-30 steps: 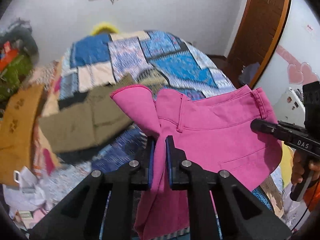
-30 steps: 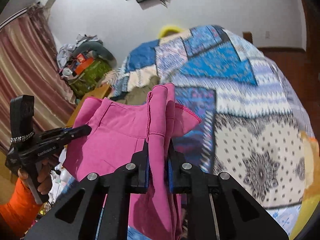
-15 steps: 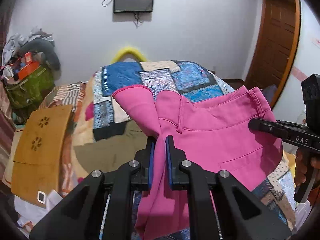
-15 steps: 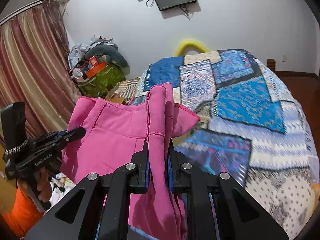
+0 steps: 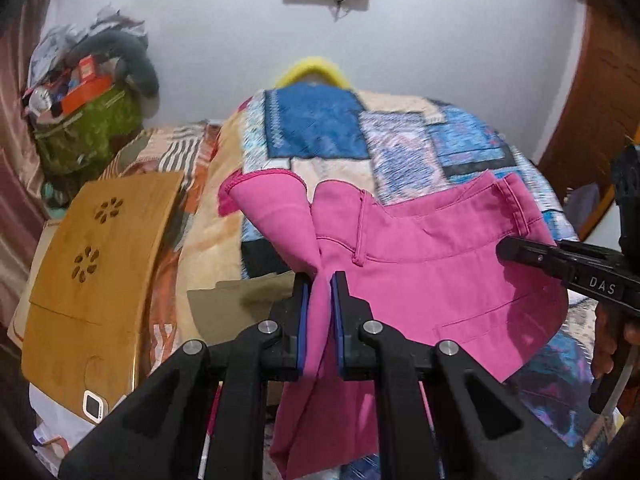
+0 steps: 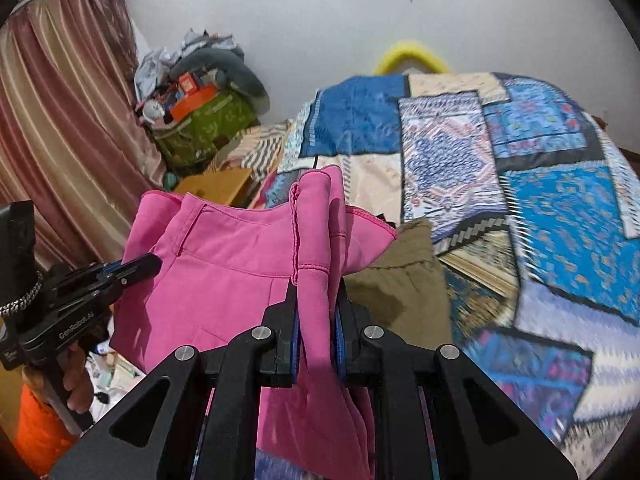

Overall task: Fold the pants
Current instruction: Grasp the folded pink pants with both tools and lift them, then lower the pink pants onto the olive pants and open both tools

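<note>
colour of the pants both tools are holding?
Solid pink, matching stitching. The pants show best in the left wrist view, clamped by left tool and right tool.

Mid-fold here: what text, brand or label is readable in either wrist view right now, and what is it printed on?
"DAS": white letters on the black body of the right tongs, seen in the left wrist view; anything further is cut off.
"GenRobot.AI": on the side of the left tongs, seen in the right wrist view.
The orange boxes on the green bag carry print too blurred to read.
The pink pants show no readable tag.
</note>
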